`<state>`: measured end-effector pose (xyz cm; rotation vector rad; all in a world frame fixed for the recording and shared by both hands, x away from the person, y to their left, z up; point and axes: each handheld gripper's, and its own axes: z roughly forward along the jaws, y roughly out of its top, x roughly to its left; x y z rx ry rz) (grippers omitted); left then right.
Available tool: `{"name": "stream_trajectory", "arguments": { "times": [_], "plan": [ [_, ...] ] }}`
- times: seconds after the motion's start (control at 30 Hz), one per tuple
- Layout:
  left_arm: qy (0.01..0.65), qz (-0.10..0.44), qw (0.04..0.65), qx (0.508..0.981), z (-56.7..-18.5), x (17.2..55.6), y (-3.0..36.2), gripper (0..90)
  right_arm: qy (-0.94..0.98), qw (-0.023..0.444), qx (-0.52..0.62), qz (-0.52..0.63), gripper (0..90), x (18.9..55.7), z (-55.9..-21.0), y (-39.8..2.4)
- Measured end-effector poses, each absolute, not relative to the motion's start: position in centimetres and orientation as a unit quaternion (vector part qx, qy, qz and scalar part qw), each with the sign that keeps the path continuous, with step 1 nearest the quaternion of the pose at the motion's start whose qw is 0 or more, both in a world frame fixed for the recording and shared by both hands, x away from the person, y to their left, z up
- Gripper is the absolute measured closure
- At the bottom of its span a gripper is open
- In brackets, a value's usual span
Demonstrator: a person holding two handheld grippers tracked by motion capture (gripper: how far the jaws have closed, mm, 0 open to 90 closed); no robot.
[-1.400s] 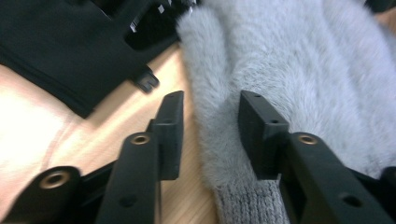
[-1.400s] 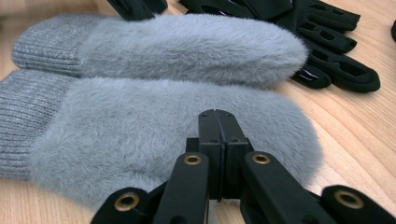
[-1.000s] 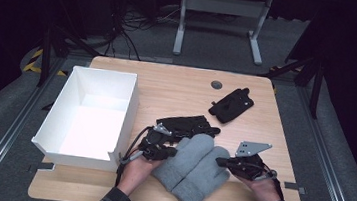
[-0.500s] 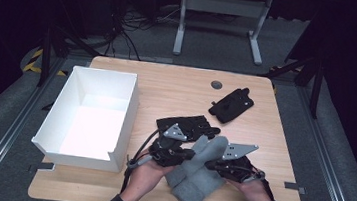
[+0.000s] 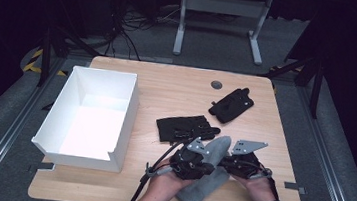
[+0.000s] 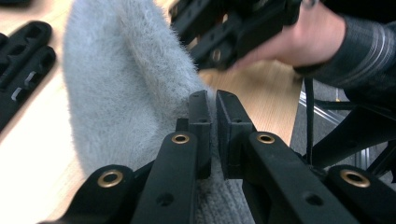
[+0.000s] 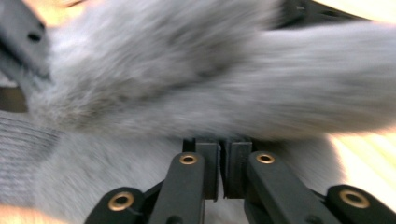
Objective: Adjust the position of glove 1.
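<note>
Grey fleece is what both tools are working on. In the high view a pair of grey mittens (image 5: 206, 176) lies at the near edge of the wooden table (image 5: 168, 87), between the person's two hands. The upper mitten is lifted and folded across; its rounded tip points away from the person and slightly right, and its long axis runs from the near-left cuff up to that tip. The left gripper (image 5: 199, 164) sits on the mittens' left flank, the right gripper (image 5: 230, 162) on their right flank, so the fabric lies directly between them and both are equally close. To the left stands a white box (image 5: 126, 120), open at the top, well apart from the mittens. A black glove (image 5: 186, 127) lies just beyond the grippers, and a second black glove (image 5: 231, 105) farther back to the right.

In the left gripper view the left gripper (image 6: 211, 100) has its jaws nearly together, with only a thin fold of grey fabric pinched between the pads; the mitten's fuzzy body rises to the left of them.

In the right gripper view the right gripper (image 7: 223, 145) is likewise closed down to a narrow slit on the fleece, with the blurred folded mitten lying across above it. Any carry toward the box would, I judge, go leftward.
</note>
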<state>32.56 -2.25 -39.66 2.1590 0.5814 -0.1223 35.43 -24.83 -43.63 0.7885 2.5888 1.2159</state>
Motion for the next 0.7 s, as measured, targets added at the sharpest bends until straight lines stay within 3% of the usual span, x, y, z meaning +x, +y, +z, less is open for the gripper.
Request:
{"name": "stream_trajectory", "arguments": {
  "times": [0.17, 0.4, 0.53, 0.7],
  "plan": [
    [0.217, -0.076, 0.447, 0.865, -39.9, 32.4, -2.6, 79.4, 0.86, 0.104, 0.288, 0.407, 86.2, 35.4, -43.1, -27.2],
    [0.239, -0.028, 0.451, 0.86, -39.2, 33.3, -0.5, 68.1, 0.852, 0.12, 0.308, 0.406, 76.9, 34.4, -42.5, -29.6],
    [0.263, -0.015, 0.43, 0.864, -40.3, 34.2, 1.1, 56.5, 0.844, 0.119, 0.316, 0.416, 71.6, 33.8, -42.2, -30.7],
    [0.269, -0.023, 0.422, 0.865, -41.3, 33.8, 2.0, 55.9, 0.857, 0.107, 0.293, 0.41, 80.4, 32.6, -42.3, -30.6]
  ]
}}
